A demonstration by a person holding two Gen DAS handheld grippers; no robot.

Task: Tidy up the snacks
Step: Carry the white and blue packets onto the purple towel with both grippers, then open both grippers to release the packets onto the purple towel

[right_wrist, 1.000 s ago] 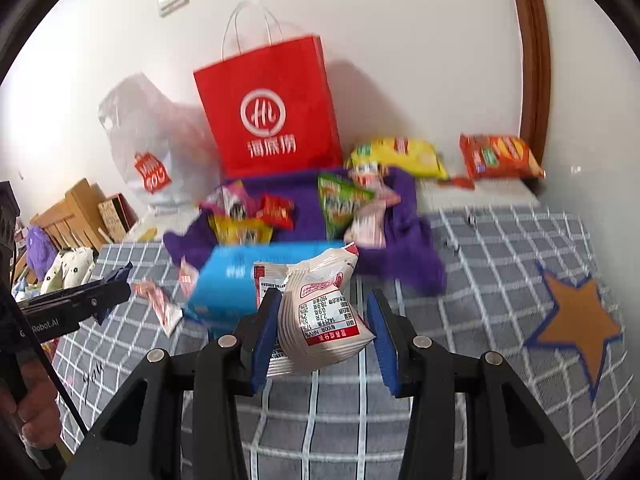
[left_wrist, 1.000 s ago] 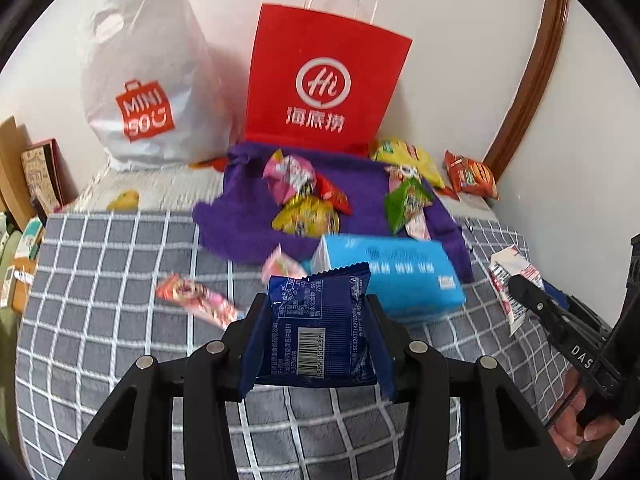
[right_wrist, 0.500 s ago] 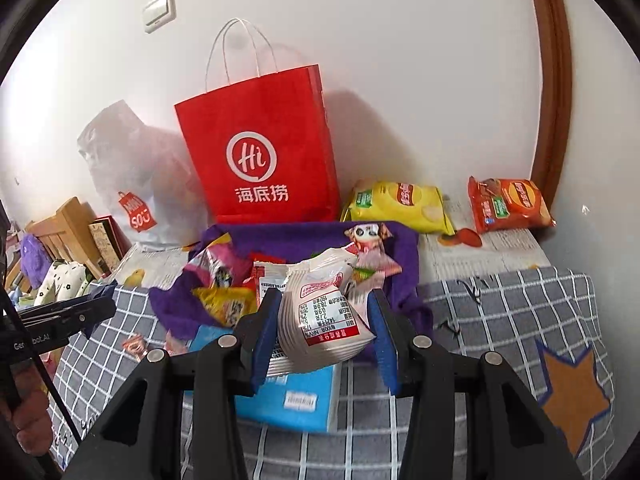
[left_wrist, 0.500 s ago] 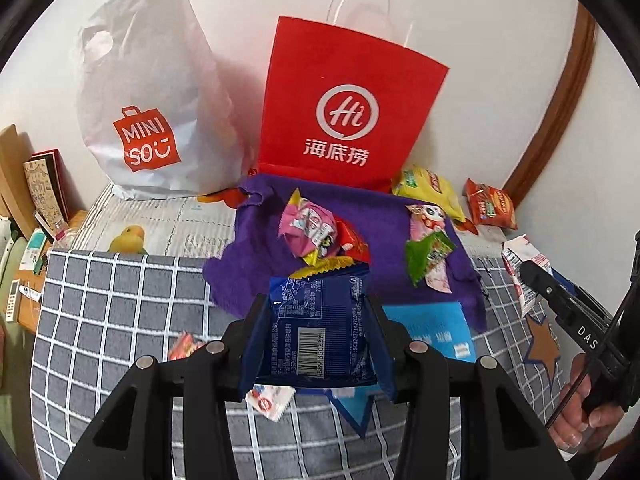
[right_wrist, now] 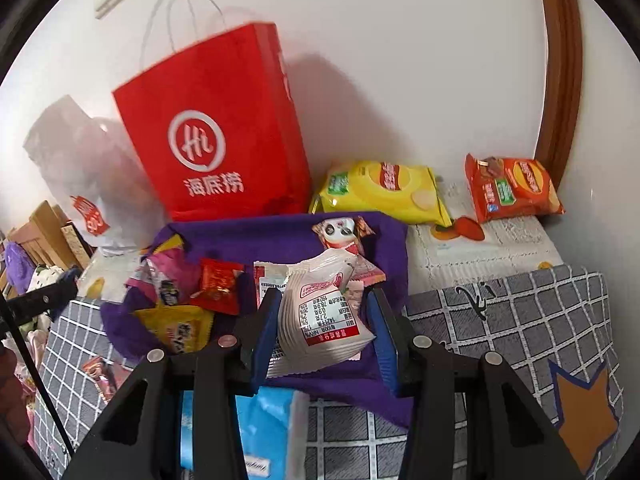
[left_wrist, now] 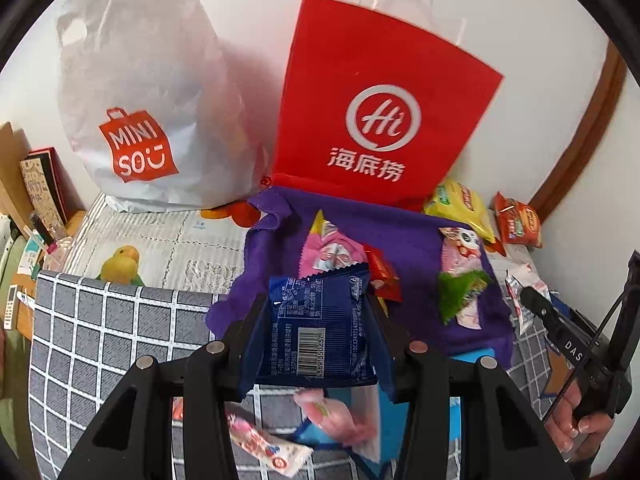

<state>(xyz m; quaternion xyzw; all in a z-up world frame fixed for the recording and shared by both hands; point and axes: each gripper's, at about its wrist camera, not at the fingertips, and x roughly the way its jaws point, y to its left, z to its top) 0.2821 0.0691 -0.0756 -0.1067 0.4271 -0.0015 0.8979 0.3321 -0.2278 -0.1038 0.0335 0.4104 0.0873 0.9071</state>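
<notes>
Snacks held in both grippers above a purple cloth (left_wrist: 400,232).
Left wrist view: the left gripper (left_wrist: 316,340) clamps a blue packet (left_wrist: 320,332) over the cloth's near edge. Right wrist view: the right gripper (right_wrist: 324,328) clamps a white packet (right_wrist: 320,320) over the cloth.

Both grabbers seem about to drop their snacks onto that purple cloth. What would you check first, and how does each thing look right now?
1. Left gripper shut on the blue packet: ok.
2. Right gripper shut on the white packet: ok.
3. Both packets over the purple cloth: ok.
4. Bare cloth left for them: ok, at the back.
5. Grippers apart from each other: ok.
6. Height above the cloth: cannot tell.
</notes>
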